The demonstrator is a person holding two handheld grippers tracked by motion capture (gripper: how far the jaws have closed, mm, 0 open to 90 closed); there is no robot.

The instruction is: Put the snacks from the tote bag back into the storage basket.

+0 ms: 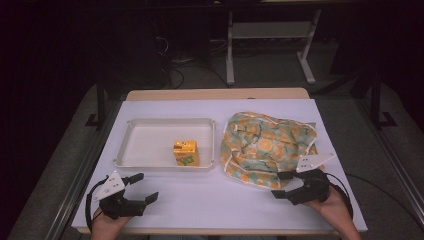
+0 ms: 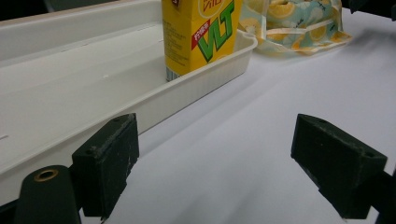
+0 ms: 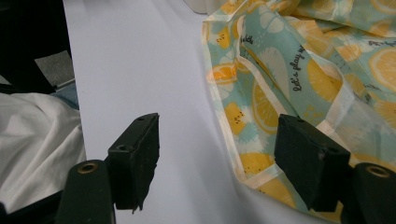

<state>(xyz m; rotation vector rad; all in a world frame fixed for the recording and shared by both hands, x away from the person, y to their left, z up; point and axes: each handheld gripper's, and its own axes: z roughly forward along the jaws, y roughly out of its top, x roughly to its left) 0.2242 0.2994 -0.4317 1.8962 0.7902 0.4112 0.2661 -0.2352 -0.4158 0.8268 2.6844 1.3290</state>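
- The patterned bag point(image 1: 267, 145), a soft cloth one printed with orange and lemon slices on pale teal, lies crumpled on the right half of the white table point(image 1: 200, 200), just right of the tray.
- In the right gripper view the bag's point(image 3: 299, 74) cream-trimmed edge runs down between the two black jaws, and the jaw on that view's right sits over the cloth at the bag's near edge; whether it touches the cloth I cannot tell.
- The right gripper point(image 1: 284, 184) sits at the bag's near edge, held by the person's right hand point(image 1: 334, 205); its jaws stand fairly wide apart and grip nothing, with the bag's hem lying loose in the gap.
- The white tray point(image 1: 127, 145) rests left of the bag, close beside it.
- A yellow drink carton point(image 1: 186, 152) stands upright inside the tray, in its near right part; in the left gripper view the carton point(image 2: 201, 32) shows green lettering and stands against the tray's near wall.
- The left gripper point(image 1: 142, 187) is near the table's front left, well apart from the bag and just in front of the tray, held by the left hand point(image 1: 105, 222); its jaws are spread wide with only bare table between them.
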